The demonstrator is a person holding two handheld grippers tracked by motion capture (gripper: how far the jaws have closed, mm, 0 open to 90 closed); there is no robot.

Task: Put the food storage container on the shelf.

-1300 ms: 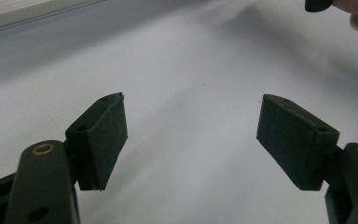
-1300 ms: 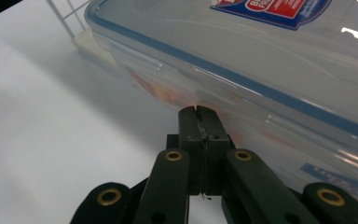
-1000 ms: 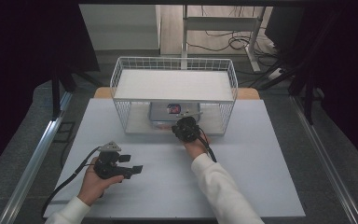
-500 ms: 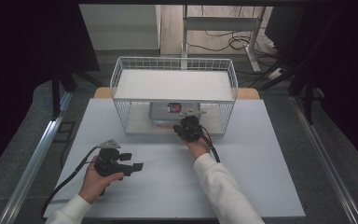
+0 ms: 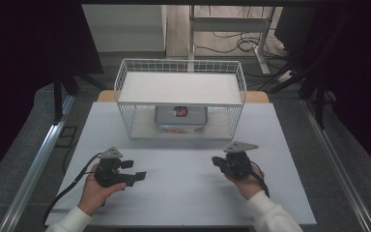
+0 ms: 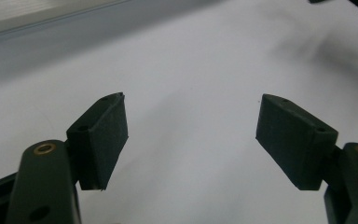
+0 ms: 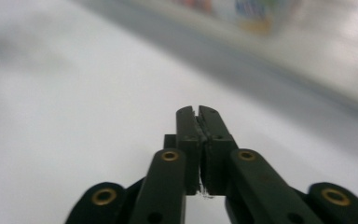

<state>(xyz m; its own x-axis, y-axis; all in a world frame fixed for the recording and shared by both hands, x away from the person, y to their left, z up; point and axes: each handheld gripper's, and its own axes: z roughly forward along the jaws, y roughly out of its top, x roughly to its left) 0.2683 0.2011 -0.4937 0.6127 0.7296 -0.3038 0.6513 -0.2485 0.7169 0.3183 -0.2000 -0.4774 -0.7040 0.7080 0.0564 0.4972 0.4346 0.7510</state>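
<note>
Wire basket rack at the table's far edge, boxed packet on its lower shelf, left gripper jaws apart near front-left corner, right gripper jaws together, empty, front-right, right gripper view shows packet's blurred print.

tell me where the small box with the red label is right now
In the high view the small box sits on the lower shelf of the white wire rack, roughly centred under its top shelf, at the far side of the table.

Bright white table, dark surroundings, blurred background in right gripper view
</note>
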